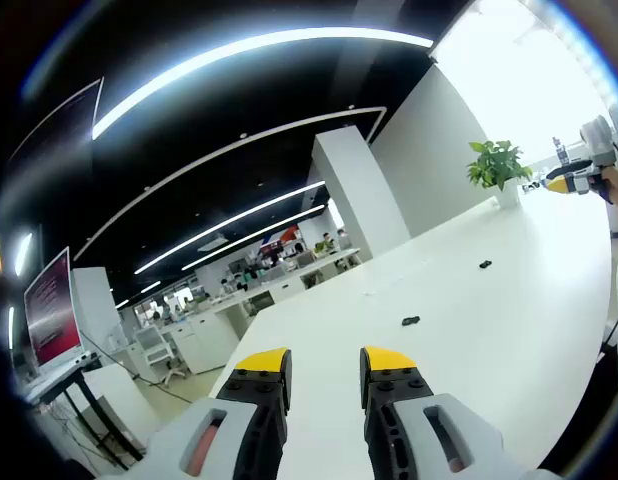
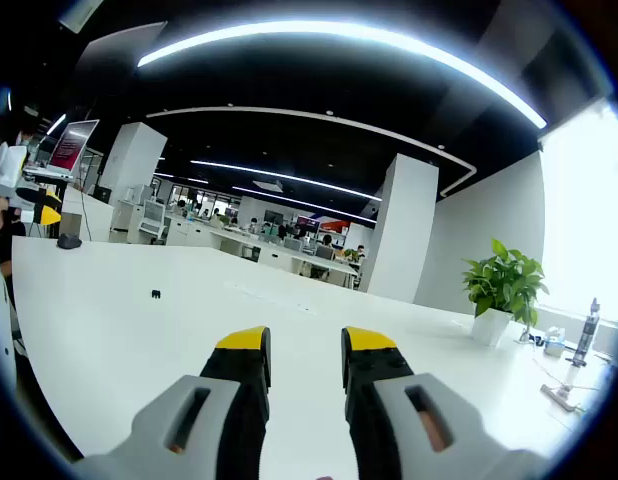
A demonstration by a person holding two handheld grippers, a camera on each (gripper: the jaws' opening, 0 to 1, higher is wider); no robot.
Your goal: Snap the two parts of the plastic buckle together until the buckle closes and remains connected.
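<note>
Flanking the white table [image 1: 509, 280], a potted plant [image 1: 497, 165] and monitor [image 1: 51, 310].

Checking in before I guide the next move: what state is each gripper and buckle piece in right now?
Left gripper: open, empty, above the table.
Right gripper: open, empty.
Nearer buckle part: lying loose on the table, unconnected.
Farther buckle part: lying loose, apart from the nearer one.

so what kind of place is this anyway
Most likely an open-plan office: a long white table, rows of desks with people behind, ceiling light strips, and a potted plant by the window.
</note>
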